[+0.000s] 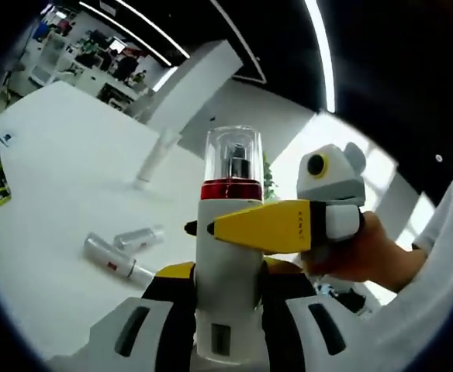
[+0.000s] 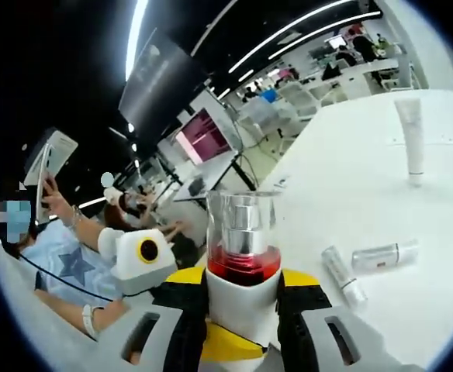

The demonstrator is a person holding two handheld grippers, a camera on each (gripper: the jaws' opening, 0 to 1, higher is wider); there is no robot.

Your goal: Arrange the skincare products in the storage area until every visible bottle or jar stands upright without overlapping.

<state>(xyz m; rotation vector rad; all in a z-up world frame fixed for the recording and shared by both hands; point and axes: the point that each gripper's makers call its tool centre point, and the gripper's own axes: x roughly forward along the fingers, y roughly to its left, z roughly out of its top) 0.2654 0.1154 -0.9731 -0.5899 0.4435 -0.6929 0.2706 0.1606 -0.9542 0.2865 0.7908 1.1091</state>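
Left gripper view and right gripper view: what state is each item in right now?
Pump bottle: upright, clear cap on, gripped by both grippers.
Left gripper: shut on pump bottle.
Right gripper: shut on pump bottle.
White tube: standing upright on the table.
Two small silver bottles: lying down.

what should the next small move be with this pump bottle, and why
Probably lower the white pump bottle onto bare table and release. Both the left gripper and right gripper clamp it in mid-air, while two small bottles lie flat.
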